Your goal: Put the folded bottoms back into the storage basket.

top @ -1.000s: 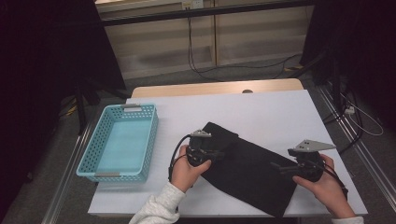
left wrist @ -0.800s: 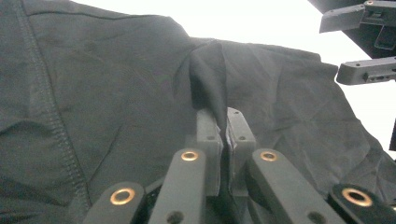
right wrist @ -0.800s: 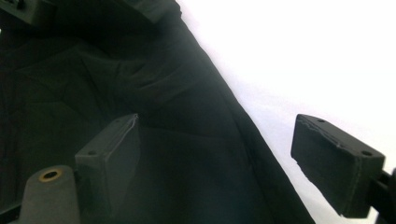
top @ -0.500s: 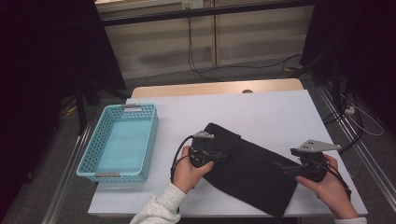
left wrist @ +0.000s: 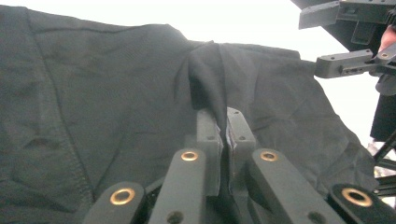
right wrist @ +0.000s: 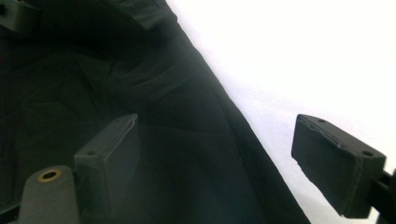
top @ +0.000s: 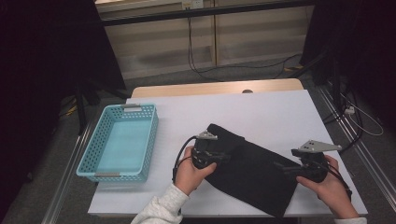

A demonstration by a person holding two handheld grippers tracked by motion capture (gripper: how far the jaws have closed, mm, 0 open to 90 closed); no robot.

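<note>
A black cloth (top: pixel 252 170) lay spread slantwise across the near half of the white table (top: pixel 261 112), right of a blue basket (top: pixel 120 142). The left gripper (top: pixel 223 157), held in a hand (top: pixel 189 170) coming up from the near edge, pointed right over the cloth's left end, its jaws pinched on a raised fold of the fabric (left wrist: pixel 205 79). The right gripper (top: pixel 282 167) pointed left at the cloth's right edge, jaws spread wide, one over the cloth, the other over bare table, gripping nothing.

white table (top: pixel 261 109), black cloth (top: pixel 254 170) spread on it, light blue basket (top: pixel 93 161) at left
</note>
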